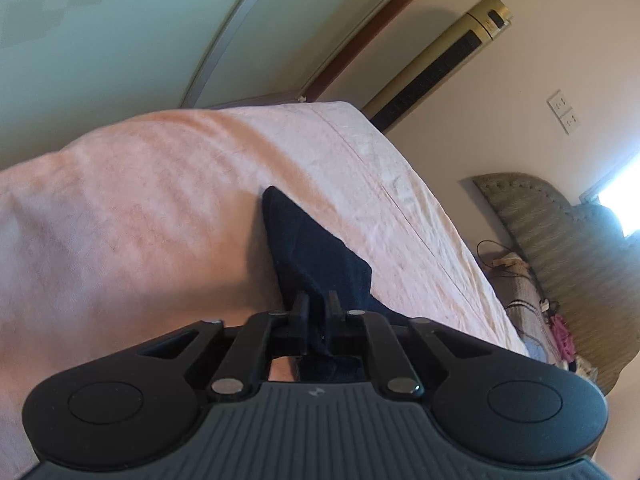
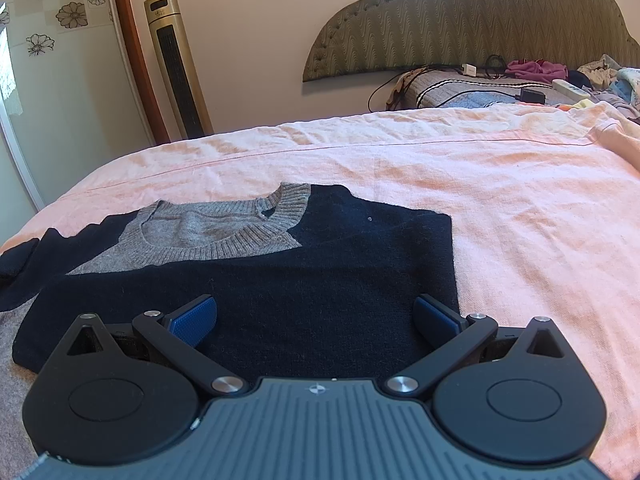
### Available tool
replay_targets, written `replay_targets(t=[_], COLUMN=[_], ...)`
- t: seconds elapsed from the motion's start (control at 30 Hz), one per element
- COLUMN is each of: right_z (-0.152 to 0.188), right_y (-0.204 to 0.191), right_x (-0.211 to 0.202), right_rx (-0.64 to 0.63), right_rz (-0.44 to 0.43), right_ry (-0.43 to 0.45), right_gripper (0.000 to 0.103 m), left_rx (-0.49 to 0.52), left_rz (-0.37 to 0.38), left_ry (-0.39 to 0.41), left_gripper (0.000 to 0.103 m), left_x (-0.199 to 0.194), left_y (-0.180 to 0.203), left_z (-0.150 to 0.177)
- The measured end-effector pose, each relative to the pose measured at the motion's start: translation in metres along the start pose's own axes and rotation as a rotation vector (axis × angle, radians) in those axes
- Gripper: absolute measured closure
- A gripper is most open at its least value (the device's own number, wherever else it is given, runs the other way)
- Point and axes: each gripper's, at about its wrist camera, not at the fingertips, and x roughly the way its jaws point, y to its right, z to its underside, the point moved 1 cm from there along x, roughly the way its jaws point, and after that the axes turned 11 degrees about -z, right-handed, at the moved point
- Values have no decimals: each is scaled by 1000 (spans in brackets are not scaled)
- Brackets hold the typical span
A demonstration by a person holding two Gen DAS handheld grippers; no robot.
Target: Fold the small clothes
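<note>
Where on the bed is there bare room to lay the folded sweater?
Free: the pink sheet right of the sweater, and the strip between its collar and the far seam. Crowded: the headboard end, with cables, a power strip and loose clothes.

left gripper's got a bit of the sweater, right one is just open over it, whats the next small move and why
Probably carry the left gripper across, drawing its pinched navy fabric over the sweater body. Its jaws are shut on a fold lifted off the pink sheet, the right side already lies folded in, and the right gripper is open, holding nothing.
</note>
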Motion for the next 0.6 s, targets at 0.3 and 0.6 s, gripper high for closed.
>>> replay_targets(t=[0.3,0.6], right_z=[0,0], right_y=[0,2], right_x=[0,-2], right_rx=[1,16], right_rz=[-1,-15], right_ry=[1,9], right_gripper=[0,0], left_rx=[415,573], left_rz=[314,474], left_ry=[10,-138], left_gripper=[99,72], left_x=[-65,-64], left_y=[154,180], left_z=[56,117])
